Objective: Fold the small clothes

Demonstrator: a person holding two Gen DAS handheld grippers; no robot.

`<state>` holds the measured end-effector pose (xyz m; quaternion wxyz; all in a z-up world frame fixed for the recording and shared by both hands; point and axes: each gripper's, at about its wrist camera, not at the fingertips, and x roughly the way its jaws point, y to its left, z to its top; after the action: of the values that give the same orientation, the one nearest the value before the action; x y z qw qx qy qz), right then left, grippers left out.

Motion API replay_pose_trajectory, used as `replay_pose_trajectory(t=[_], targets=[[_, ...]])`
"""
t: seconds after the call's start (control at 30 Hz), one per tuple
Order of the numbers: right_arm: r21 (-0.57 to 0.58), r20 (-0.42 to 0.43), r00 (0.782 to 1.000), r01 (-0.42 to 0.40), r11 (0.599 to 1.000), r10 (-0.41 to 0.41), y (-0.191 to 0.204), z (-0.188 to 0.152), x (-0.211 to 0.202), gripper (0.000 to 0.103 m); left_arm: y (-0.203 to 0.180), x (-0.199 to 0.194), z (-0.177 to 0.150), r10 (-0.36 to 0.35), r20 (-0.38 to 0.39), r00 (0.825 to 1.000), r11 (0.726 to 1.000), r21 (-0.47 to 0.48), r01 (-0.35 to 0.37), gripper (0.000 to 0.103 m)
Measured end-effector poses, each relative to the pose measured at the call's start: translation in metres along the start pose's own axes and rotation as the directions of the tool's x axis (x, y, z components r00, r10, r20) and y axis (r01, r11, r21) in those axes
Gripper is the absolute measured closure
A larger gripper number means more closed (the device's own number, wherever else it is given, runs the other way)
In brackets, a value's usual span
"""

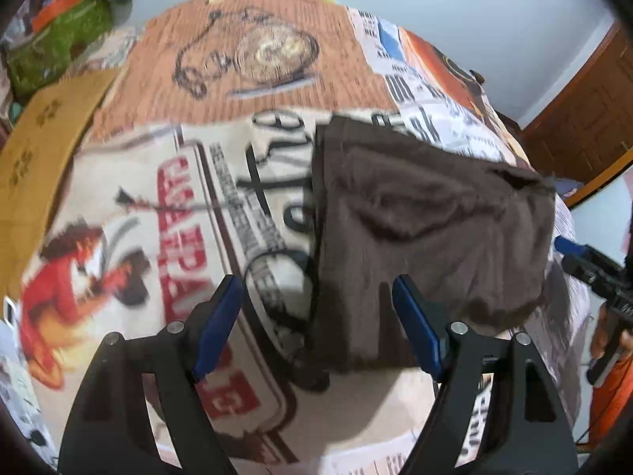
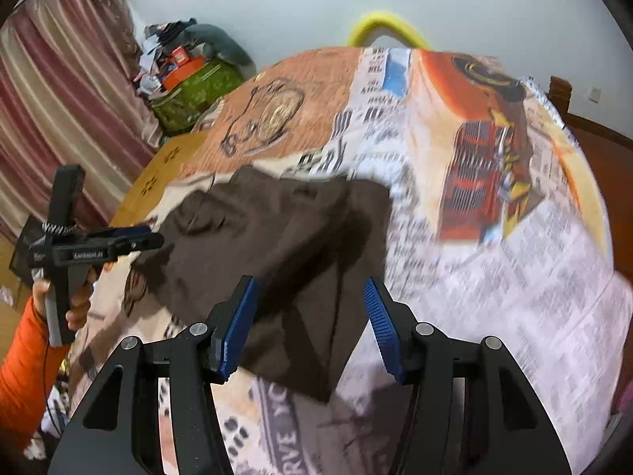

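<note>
- Pale blue-grey wall (image 2: 277, 4) fills the top of both views, with a striped pink curtain (image 2: 59, 91) at the upper left of my right-wrist view.
- Below it spreads a bed under a printed bedspread (image 1: 277, 91) with newspaper columns, orange panels and cartoon figures; both pictures are blurred.
- A yellow hoop-shaped thing (image 2: 385, 25) pokes up behind the bed's far edge, top centre.
- A green patterned bag (image 2: 198, 95) sits at the upper left; an orange round box (image 2: 182, 69) and jumbled items I can't make out are piled on top of it.
- A brown cardboard sheet (image 1: 43, 158) lies along the left edge of my left-wrist view.
- The brown garment (image 1: 427, 229) lies folded on the bedspread, centre-right in the left view and centre in the right view (image 2: 285, 253).
- My left gripper (image 1: 316, 289) has its blue-padded jaws spread wide and holds nothing; the right-hand pad sits over the garment's lower edge, and I cannot tell whether it touches.
- My right gripper (image 2: 310, 293) also stands wide open and empty, framing the garment's near corner.
- At the left of the right view, my left gripper shows from the side, gripped by my hand (image 2: 77, 303) in an orange sleeve (image 2: 23, 380).
</note>
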<state>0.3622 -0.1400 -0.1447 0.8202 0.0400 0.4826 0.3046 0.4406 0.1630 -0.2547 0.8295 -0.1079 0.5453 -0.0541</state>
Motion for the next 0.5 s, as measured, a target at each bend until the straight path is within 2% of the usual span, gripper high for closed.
replay_pose_trajectory(t=[0.1,0.2,0.27,0.3,0.33,0.37,0.4,0.43,0.47,0.5], targets=[[-0.009,-0.02,1.0,-0.004,1.0,0.004,0.005,-0.017,0.007,0.051,-0.002,0.003,-0.014,-0.026,-0.012,1.0,1.0,0.008,0.026,0.025],[-0.031,-0.038,0.999,0.017,0.999,-0.018,0.009,-0.028,0.015,0.051,-0.009,0.006,-0.02,-0.015,-0.01,1.0,0.999,0.039,0.015,0.026],[-0.047,-0.027,0.999,0.035,0.998,-0.036,0.011,-0.029,0.017,0.052,-0.015,0.01,-0.019,-0.007,-0.005,1.0,0.999,0.053,0.007,0.033],[-0.047,-0.022,0.999,0.04,0.998,-0.041,0.011,-0.028,0.017,0.055,-0.016,0.01,-0.018,-0.009,-0.005,1.0,0.998,0.055,0.009,0.042],[-0.048,-0.015,0.999,0.05,0.998,-0.051,0.01,-0.027,0.018,0.067,-0.019,0.013,-0.016,-0.014,-0.006,1.0,0.998,0.057,0.014,0.054],[-0.05,-0.014,0.998,0.054,0.997,-0.055,0.01,-0.026,0.019,0.083,-0.02,0.014,-0.015,-0.016,-0.006,1.0,0.998,0.056,0.016,0.059],[-0.052,-0.017,0.998,0.057,0.997,-0.058,0.009,-0.024,0.022,0.09,-0.024,0.016,-0.013,0.001,0.004,1.0,0.998,0.057,-0.001,0.065],[-0.053,-0.018,0.998,0.06,0.997,-0.061,0.009,-0.024,0.024,0.095,-0.027,0.016,-0.012,0.009,0.014,1.0,0.998,0.066,-0.01,0.074],[-0.059,-0.018,0.998,0.058,0.997,-0.059,0.008,-0.024,0.025,0.095,-0.029,0.014,-0.012,0.014,0.026,1.0,0.997,0.076,-0.016,0.079],[-0.065,-0.012,0.998,0.057,0.996,-0.058,0.008,-0.025,0.024,0.096,-0.031,0.013,-0.012,0.014,0.034,0.999,0.997,0.08,-0.017,0.089]])
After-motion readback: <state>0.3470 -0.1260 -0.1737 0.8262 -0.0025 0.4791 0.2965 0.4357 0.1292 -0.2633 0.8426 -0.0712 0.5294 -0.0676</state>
